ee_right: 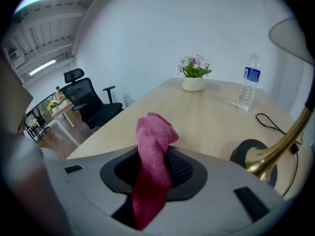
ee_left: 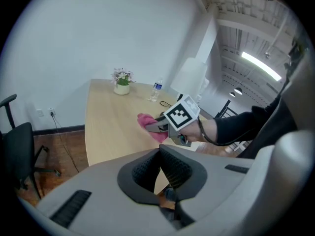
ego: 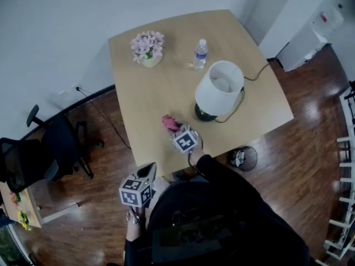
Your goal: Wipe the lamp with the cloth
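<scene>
Pink woven cloth (ee_right: 150, 132) stands bunched in the right gripper (ee_right: 153, 167), its jaws clamped on it. White-shaded, brass-stemmed lamp (ego: 219, 87) sits near, at two o'clock on the pale wooden table (ego: 155, 87). Left gripper (ee_left: 160, 166), pinched shut and empty, hangs off the table at seven o'clock. With nothing steadying the lamp, I'd fear a firm wipe tips it.

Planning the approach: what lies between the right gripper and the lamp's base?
Only bare light-wood tabletop lies between the right gripper, shut on the pink woven cloth, and the white-shaded lamp's black round base, per the head view.
</scene>
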`<state>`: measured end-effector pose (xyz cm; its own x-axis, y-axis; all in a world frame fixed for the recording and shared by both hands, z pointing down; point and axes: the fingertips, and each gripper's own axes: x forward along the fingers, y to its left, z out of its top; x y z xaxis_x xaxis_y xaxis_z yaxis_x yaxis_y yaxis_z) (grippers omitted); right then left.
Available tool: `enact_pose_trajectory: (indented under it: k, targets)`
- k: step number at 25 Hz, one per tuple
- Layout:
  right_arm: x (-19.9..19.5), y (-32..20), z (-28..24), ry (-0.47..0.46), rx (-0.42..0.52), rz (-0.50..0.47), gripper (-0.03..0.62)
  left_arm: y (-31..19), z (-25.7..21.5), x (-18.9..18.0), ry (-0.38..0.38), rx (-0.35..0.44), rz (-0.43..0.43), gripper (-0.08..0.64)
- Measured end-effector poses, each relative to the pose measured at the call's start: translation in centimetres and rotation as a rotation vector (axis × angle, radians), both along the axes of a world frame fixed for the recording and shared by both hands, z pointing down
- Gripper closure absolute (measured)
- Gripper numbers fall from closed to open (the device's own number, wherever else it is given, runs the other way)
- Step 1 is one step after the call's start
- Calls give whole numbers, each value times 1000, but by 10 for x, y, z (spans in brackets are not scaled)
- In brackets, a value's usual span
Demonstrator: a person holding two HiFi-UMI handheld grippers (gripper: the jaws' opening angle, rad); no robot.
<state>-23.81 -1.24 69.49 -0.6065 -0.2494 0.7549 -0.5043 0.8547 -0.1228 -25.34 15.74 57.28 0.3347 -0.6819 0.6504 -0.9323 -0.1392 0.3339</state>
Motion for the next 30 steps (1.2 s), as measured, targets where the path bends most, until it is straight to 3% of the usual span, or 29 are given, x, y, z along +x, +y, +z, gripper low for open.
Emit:
enact_pose_trajectory:
  k: [5,9,17,25,30]
  targets:
    - [44,27,-56,-118,-6,-31,466,-18,-4,15,2,22,61,557]
    - [99,37,-100,-180,15,-1,469,-34,-10,32,-2,47,122,557]
    - [188,42,-164,-279,73,179,476,-58,-21,69,-13,71,241,557]
    - [195,37,-193,-295,138,191,477,-69,-28,85,-17,84,281,557]
    - [179,29,-230,-222,257,153,477,-70,-28,83,-10,89,274,557]
